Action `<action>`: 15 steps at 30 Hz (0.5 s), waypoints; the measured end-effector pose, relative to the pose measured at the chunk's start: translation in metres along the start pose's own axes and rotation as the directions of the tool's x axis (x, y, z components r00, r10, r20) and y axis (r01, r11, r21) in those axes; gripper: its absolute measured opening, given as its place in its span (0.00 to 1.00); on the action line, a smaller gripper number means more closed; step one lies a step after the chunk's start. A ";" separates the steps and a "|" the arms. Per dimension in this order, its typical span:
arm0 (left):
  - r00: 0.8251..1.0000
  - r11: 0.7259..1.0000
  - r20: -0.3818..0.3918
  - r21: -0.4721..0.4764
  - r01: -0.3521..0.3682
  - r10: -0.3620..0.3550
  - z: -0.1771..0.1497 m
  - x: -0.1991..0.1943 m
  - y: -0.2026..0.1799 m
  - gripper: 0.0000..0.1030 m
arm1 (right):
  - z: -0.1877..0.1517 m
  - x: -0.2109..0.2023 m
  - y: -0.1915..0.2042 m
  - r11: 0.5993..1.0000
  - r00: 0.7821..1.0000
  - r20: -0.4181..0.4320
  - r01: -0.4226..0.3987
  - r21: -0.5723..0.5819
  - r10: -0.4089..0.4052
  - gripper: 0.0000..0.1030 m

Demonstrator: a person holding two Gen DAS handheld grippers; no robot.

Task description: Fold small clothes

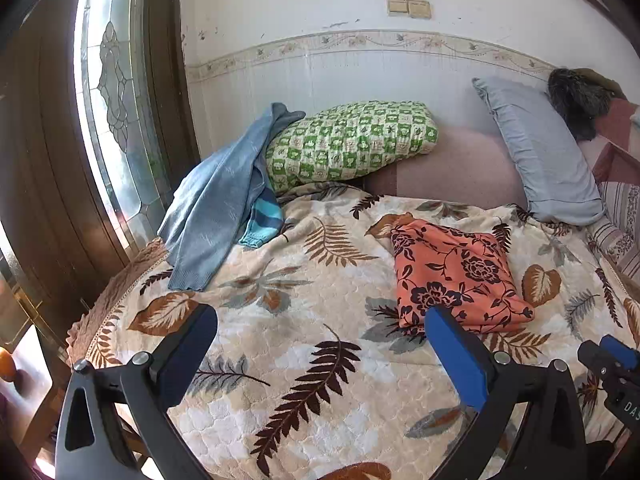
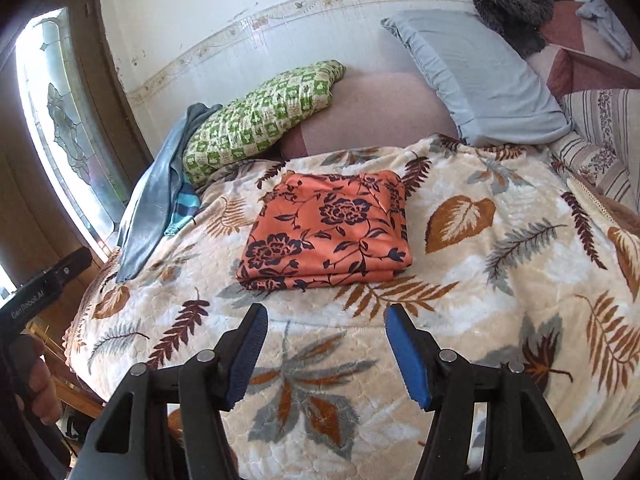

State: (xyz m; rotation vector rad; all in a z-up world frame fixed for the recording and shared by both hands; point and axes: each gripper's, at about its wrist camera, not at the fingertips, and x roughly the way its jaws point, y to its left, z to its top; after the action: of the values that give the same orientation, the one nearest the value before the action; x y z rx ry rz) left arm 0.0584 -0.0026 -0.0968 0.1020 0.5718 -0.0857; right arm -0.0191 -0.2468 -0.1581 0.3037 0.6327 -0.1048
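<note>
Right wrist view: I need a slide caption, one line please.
Open right tool above leaf-patterned blanket, facing a folded orange floral cloth; blue garment unfolded beside green checked pillow.

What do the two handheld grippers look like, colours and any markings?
Both the left gripper and right gripper have black angular frames, silver pivot pins and blue ribbed pads. The left gripper's black body carries white lettering that seems to read GenRobot.AI.

Plush fleece blanket, smooth orange floral cloth, knitted blue sweater
</note>
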 end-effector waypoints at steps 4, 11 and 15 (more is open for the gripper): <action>0.999 0.999 0.032 0.047 0.006 -0.008 0.006 -0.021 -0.011 1.00 | 0.010 -0.022 0.015 0.999 0.999 0.035 0.006 -0.037 -0.004 0.63; 0.996 0.998 0.082 0.065 0.012 -0.017 0.016 -0.049 -0.019 1.00 | 0.013 -0.044 0.028 0.998 0.998 0.063 -0.012 -0.068 0.016 0.63; 0.995 0.997 0.098 0.071 0.016 -0.023 0.020 -0.058 -0.022 1.00 | 0.015 -0.053 0.029 0.997 0.996 0.082 -0.012 -0.073 0.018 0.63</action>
State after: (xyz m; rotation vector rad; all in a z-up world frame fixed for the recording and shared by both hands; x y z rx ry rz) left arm 0.0182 -0.0236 -0.0498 0.1591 0.4714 -0.1294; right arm -0.0476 -0.2237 -0.1078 0.2325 0.5505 -0.0798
